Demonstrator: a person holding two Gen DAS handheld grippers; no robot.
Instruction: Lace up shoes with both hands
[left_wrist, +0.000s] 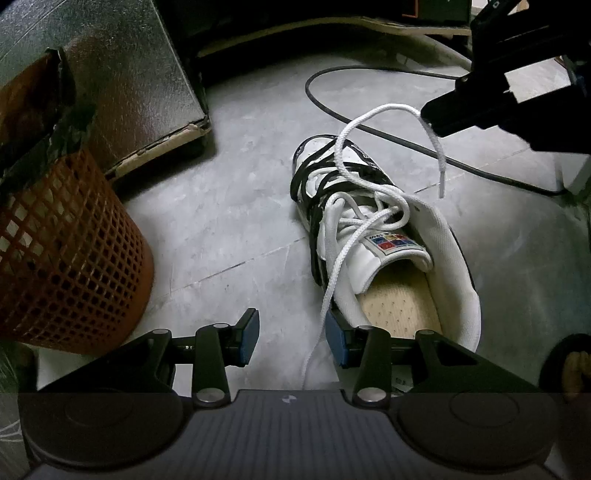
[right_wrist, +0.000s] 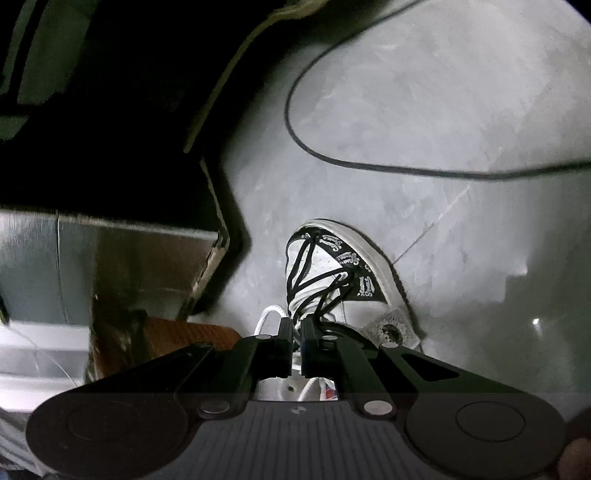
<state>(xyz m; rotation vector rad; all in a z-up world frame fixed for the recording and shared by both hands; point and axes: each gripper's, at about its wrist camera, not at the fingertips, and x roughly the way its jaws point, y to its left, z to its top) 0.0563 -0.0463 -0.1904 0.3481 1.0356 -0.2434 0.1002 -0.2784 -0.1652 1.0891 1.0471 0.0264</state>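
One white shoe (left_wrist: 388, 236) lies on the grey floor (left_wrist: 229, 221), toe pointing away from me, with black cord criss-crossed over its front and a white lace (left_wrist: 373, 125) loose through the upper eyelets. My left tool (left_wrist: 291, 338) hangs low just behind the heel opening with its blue-padded fingers (left_wrist: 248, 338) spread wide. One strand of the lace runs down between them and touches neither pad. My right tool (left_wrist: 430, 118) is raised above the shoe's far side, its fingers pressed together on the other strand. That strand arches up from the tongue into the grip, and its tipped end dangles free below. In the right wrist view, the same tool (right_wrist: 295, 347) sits over the shoe's throat. An orange mesh basket (left_wrist: 70, 254) stands well to the left, and a black cable (left_wrist: 369, 125) loops across the floor beyond the toe.
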